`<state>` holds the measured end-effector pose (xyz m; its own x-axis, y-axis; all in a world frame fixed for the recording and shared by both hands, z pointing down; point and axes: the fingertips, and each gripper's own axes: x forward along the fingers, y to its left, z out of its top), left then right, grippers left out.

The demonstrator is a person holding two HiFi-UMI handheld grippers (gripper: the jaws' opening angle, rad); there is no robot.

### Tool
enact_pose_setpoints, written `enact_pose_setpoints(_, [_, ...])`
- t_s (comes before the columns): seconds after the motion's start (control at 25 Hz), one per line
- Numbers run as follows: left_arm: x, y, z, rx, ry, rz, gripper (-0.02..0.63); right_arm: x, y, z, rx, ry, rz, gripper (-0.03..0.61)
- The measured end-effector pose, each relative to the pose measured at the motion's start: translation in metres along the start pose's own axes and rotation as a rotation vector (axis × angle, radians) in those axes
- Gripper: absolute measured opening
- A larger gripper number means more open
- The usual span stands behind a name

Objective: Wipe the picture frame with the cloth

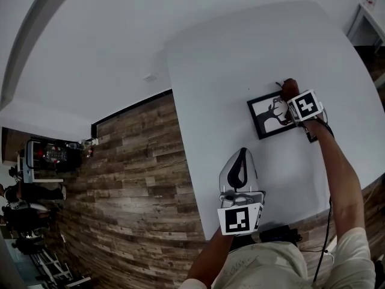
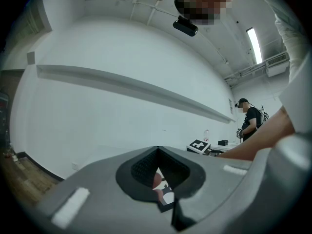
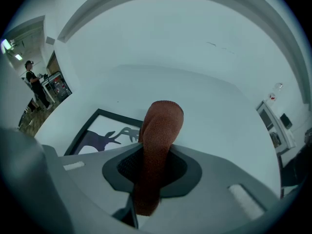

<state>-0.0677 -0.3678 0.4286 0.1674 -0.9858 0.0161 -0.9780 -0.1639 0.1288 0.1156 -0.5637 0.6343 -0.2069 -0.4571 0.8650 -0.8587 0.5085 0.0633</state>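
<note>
Right gripper [image 1: 293,95]: pinched cloth [image 3: 158,130] over picture frame [image 1: 267,117], far right.
Left gripper [image 1: 242,155]: pressed together, empty, near side of table [image 1: 240,65].

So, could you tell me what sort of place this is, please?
Probably an indoor recording workspace: a white table on a wood-plank floor, a ceiling strip light and another person in the background.

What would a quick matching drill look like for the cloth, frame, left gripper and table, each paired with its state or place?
Things:
1. cloth
2. frame
3. left gripper
4. table

States:
A. plain white top
B. shut, holding nothing
C. lying flat, black edge
D. clamped in the right gripper

Pairs: 1-D, 2-C, 3-B, 4-A
</note>
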Motion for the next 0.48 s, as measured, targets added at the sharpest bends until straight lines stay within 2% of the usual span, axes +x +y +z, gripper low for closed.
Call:
enact_pose_setpoints(0.24, [0.002,-0.007,0.002,-0.002,-0.011,-0.011,0.0,-0.005,-0.014,-0.008,0.02,0.002,-0.018,0.098])
enact_pose_setpoints(0.48, [0.0,-0.007,0.004,-0.005,-0.015,-0.005,0.0,-0.02,0.029,0.003,-0.004,-0.056,0.06,0.098])
